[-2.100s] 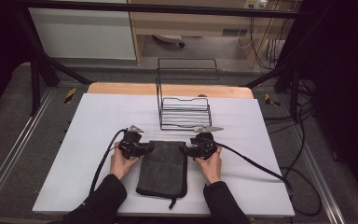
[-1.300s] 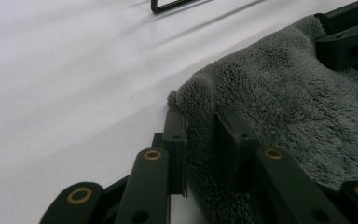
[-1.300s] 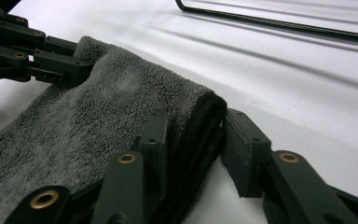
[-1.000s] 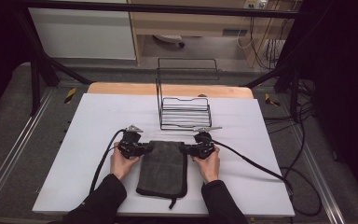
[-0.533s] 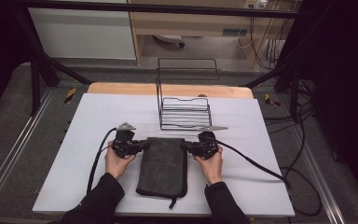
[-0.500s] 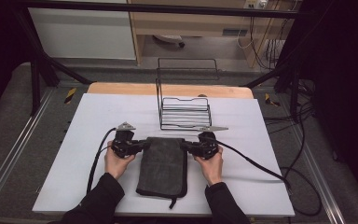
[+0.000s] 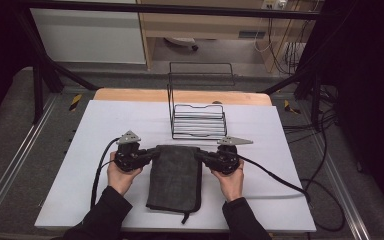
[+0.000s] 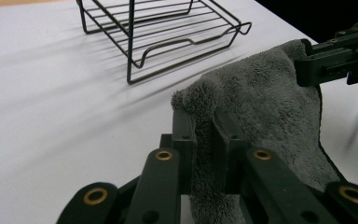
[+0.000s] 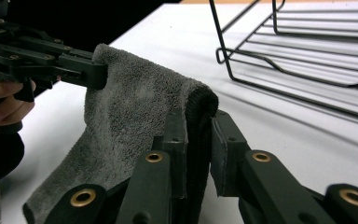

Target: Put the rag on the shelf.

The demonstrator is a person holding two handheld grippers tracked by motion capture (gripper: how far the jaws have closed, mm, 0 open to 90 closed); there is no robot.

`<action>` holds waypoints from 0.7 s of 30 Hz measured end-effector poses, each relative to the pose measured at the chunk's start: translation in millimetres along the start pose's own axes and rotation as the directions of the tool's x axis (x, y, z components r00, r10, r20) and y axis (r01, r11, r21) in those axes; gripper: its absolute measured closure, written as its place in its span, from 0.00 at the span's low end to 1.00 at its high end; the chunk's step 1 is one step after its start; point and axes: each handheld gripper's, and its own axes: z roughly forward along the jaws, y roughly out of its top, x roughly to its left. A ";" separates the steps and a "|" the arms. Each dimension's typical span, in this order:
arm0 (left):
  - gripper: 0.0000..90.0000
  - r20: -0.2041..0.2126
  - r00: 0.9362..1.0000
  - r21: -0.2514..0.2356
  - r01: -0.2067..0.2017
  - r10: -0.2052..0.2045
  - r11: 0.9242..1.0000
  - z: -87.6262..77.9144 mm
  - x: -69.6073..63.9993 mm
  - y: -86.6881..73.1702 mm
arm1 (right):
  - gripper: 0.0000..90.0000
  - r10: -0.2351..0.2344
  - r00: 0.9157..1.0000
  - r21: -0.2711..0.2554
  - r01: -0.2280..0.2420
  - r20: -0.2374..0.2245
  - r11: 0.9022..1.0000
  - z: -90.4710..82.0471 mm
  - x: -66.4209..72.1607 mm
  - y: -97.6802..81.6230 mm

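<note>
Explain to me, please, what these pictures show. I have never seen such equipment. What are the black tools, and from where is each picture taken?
A person sits at a white table and holds a hand tool in each hand: a gripper with two black jaws that pinch like tongs. There is no robot arm.

The high view is taken from a fixed camera above the table. In it the left gripper and the right gripper face each other. The other two pictures come from small cameras mounted on the grippers, looking along their own jaws.

On the table lie a grey towel and, beyond it, a black wire rack.

Each gripper is shut on one far corner of the towel; those corners are raised off the table, while the near part seems to rest on it.
</note>
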 end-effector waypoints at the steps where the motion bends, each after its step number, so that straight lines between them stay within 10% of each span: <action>1: 0.89 0.001 1.000 -0.004 -0.002 0.002 1.000 -1.2 -1.4 0.8 | 0.87 -0.005 1.000 -0.009 0.005 0.001 1.000 -3.1 1.6 1.3; 21: 0.89 0.015 0.999 -0.117 -0.030 0.032 0.993 -25.7 -23.1 13.9 | 0.87 -0.086 0.996 -0.108 0.085 -0.006 0.990 -29.3 15.2 19.4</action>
